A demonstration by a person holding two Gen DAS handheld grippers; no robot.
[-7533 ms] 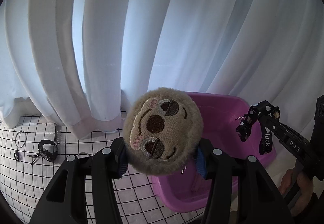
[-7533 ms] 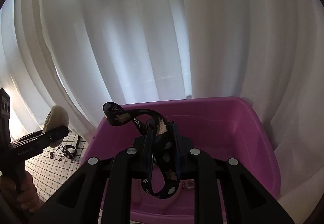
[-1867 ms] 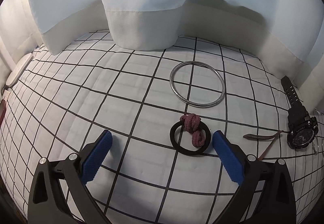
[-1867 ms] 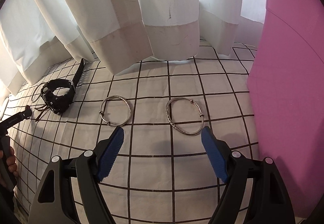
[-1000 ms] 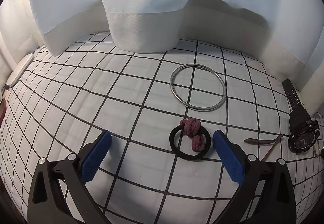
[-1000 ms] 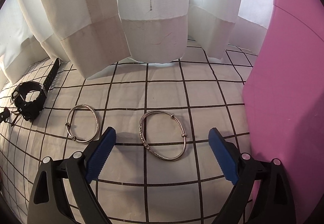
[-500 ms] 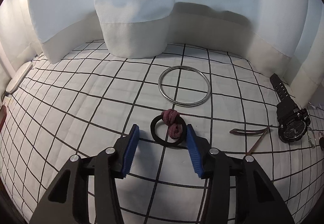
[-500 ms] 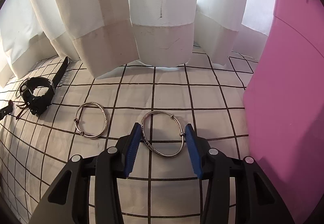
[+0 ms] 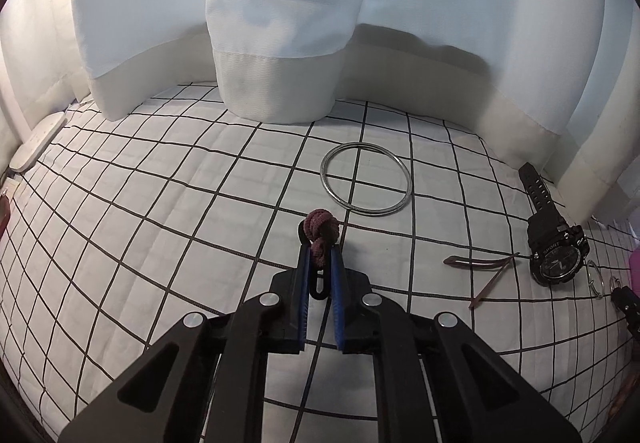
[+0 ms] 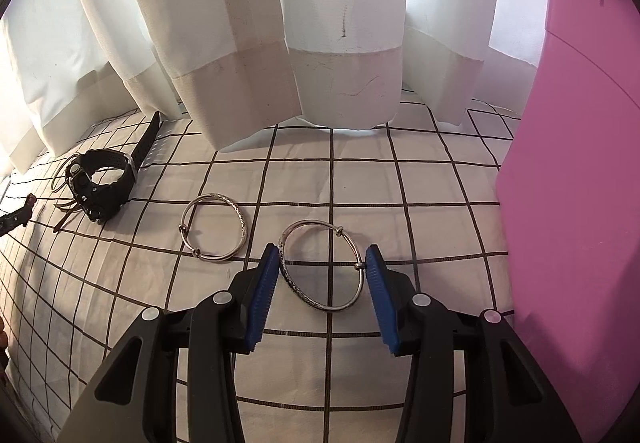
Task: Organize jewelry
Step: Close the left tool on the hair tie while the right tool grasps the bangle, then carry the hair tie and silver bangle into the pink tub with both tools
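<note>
Two grippers work low over a white quilted bed cover (image 9: 160, 227) ruled in black squares, with white curtains (image 10: 344, 43) hanging down to it at the back. On the right side a tall pink tub (image 10: 580, 183) rises as a wall just beside the right gripper (image 10: 323, 267). Near the left gripper (image 9: 319, 263) lie a plain silver bangle (image 9: 366, 179) flat on the cover, a black sport watch (image 9: 554, 247) with its strap running away toward the curtain, and a thin brown cord (image 9: 486, 269) beside the watch. At the far left edge sits a pale flat object, too blurred to name.

The left fingers (image 9: 302, 283) are clenched on a black ring with a maroon knot (image 9: 320, 239); the ring stands on edge between the pads, its long axis running forward along the fingers, the fuzzy knot poking out past the tips. It seems lifted just off the cover, though I cannot be sure.

The right fingers (image 10: 264, 283) are partly closed around a silver bracelet (image 10: 322, 270), pads at or very near its two sides. It lies flat, engraved on its left arc, with two small beads on the wire. A second silver bracelet (image 10: 214, 227) lies just to its left, apart from it.
</note>
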